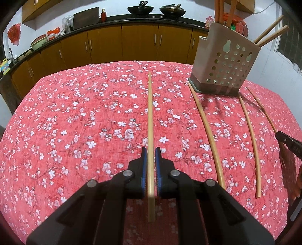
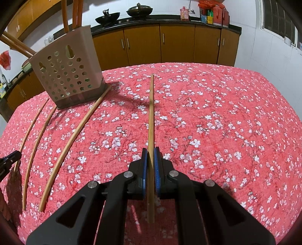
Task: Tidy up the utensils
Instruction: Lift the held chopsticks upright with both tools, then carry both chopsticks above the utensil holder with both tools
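Between the blue pads of the left tongs [image 1: 151, 150] sits one chopstick [image 1: 150, 120], and the tongs are closed on it. It points straight ahead, away from the tongs, over the red flower cloth on the worktop [image 1: 75, 113]. The right tongs [image 2: 150, 151] are closed on a second chopstick [image 2: 151, 113] in the same way, and that one also points straight ahead. To the right of the left tongs, and farther off, stands a holder [image 1: 224, 62] with round holes in its side. Tall sticks poke out of its top, some straight up and some leaning to the right. From the right tongs, the holder is ahead and to the left. Three loose sticks [image 1: 207, 132] lie flat on the cloth between the two tongs. The far end of the one nearest the left tongs lies by the foot of the holder. The middle one ends right at the holder's base. The third lies a bit more to the right, and its near end runs under the tip of the right tongs at the picture's edge. Far ahead of both tongs are brown cupboards [image 1: 139, 43] with two black woks [image 1: 140, 9] on top.
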{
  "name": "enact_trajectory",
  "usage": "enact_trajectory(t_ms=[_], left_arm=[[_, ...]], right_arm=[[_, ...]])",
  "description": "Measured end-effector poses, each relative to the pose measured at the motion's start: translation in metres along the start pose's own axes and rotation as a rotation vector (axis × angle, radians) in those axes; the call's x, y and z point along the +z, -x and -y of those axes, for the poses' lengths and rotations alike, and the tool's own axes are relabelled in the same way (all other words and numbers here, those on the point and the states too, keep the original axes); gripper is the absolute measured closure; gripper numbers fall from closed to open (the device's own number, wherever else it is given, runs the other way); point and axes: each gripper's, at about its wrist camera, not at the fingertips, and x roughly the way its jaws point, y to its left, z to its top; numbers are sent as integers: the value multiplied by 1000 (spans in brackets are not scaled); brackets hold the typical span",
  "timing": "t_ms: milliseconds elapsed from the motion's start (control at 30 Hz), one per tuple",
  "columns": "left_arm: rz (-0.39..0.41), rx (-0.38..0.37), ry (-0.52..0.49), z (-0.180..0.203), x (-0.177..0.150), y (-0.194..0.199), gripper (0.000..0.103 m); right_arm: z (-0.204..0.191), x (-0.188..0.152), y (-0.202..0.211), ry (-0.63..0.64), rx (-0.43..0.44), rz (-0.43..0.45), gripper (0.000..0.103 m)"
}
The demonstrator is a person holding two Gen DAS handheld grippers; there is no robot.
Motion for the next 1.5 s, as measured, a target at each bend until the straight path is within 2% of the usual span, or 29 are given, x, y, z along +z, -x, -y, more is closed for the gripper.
enact_trajectory(t_ms=[167, 400, 600, 867, 1033, 1267, 1500], left_arm=[[-16, 4, -18, 1, 1, 0, 95], [6, -25, 19, -12, 9, 21, 95], [92, -31, 18, -17, 25, 57, 95], [251, -57, 56, -24, 51, 109, 95], [328, -80, 80, -24, 61, 132, 95], [359, -95, 70, -20, 68, 143, 95], [404, -170, 10, -2, 82, 170, 95]], right_arm=[[3, 1, 6, -7, 9, 4, 95], [8, 14, 42, -17, 22, 107, 95], [8, 27, 73, -15, 30, 202, 95], [6, 40, 106, -23, 52, 319, 95], [8, 43, 117, -24, 55, 357, 95], [6, 47, 124, -20, 61, 377, 95], [-3, 71, 165, -2, 131, 460, 95]])
